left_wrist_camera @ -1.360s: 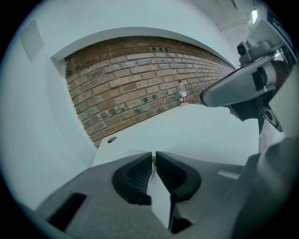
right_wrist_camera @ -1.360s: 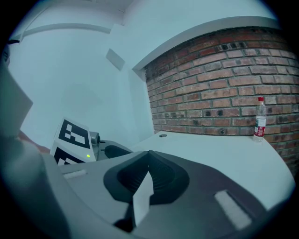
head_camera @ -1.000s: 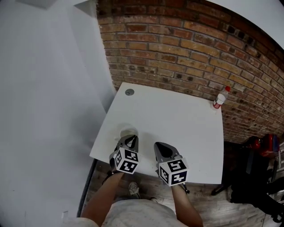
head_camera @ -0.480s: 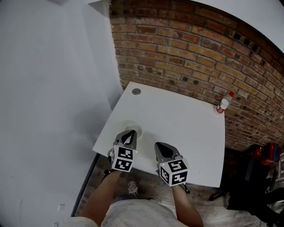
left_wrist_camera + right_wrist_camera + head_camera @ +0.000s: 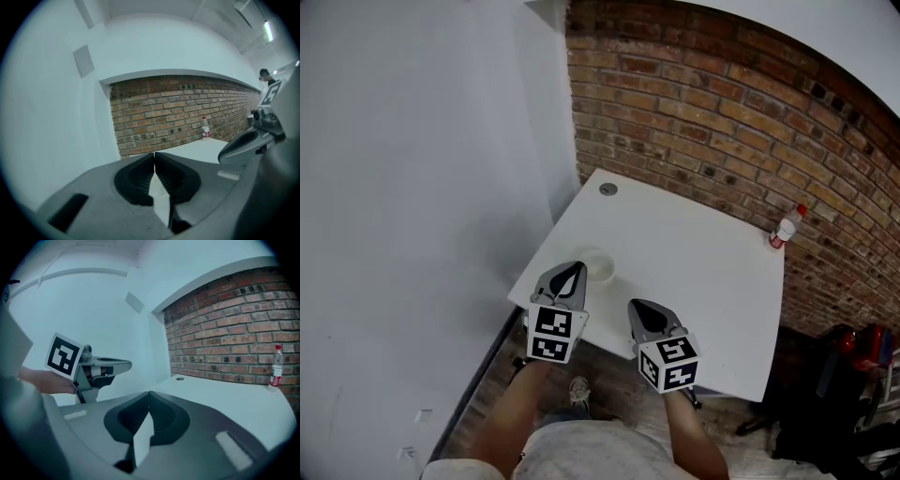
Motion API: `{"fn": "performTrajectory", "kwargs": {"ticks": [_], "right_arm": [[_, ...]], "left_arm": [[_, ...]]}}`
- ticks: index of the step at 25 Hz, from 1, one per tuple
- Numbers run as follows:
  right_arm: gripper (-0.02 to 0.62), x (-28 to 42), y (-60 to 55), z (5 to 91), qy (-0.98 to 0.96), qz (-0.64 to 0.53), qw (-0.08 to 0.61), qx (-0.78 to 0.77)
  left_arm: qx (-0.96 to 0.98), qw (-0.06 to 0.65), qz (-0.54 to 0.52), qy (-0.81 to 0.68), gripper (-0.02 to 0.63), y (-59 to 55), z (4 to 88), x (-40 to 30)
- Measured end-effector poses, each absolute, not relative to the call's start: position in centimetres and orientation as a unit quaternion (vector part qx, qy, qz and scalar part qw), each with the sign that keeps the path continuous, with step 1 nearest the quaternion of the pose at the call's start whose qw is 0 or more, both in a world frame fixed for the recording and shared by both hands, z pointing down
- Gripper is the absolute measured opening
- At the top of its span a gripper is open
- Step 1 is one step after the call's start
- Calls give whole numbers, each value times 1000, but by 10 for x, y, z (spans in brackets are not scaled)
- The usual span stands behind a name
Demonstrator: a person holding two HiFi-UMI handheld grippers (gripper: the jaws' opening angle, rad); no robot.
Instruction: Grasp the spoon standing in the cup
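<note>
middle of table [image 5: 703, 272] bare: wide room between cup [image 5: 600, 267] by near left edge and bottle [image 5: 784, 228] at far right corner. white wall [image 5: 422, 187] near left side, brick wall [image 5: 722, 112] close behind. left gripper [image 5: 573, 272] just beside cup; right gripper [image 5: 639, 307] apart from both.

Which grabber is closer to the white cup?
The left gripper: its closed tip is right beside the cup. The right gripper is farther off to the side.

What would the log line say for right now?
left gripper: shut, empty, near cup | right gripper: shut, empty | spoon: not made out | bottle: upright, far right corner
</note>
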State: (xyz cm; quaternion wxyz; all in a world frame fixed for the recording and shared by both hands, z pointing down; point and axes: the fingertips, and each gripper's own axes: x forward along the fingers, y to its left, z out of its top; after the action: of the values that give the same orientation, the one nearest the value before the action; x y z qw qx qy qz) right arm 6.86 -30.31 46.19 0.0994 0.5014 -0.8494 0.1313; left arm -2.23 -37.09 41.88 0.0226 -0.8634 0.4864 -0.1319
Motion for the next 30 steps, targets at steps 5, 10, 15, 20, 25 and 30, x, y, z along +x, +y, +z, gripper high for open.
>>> {"fn": "performTrajectory", "kwargs": {"ticks": [5,10,15,20,25,30], "right_arm": [[8,54,-291,456,-863,123,96,481],[8,37,-279,452,-877,116,92,456],[8,16,-263,447,-893,106,90,428],[8,-3,-247,446,-905,99,91,403],[6,-17,-231,448,-915,92,95,382],[6,-26,-219,449,-919,81,99,374]], "left_arm": [[-851,30,-119,511,8,-349,404,-42],[-833,29,-118,540,8,-323,402,-66],[-811,21,-123,571,8,-297,408,-94],[-793,14,-127,595,8,-272,416,-115],[-779,11,-130,614,8,-248,423,-129],[-767,5,-134,628,8,-230,430,-140]]}}
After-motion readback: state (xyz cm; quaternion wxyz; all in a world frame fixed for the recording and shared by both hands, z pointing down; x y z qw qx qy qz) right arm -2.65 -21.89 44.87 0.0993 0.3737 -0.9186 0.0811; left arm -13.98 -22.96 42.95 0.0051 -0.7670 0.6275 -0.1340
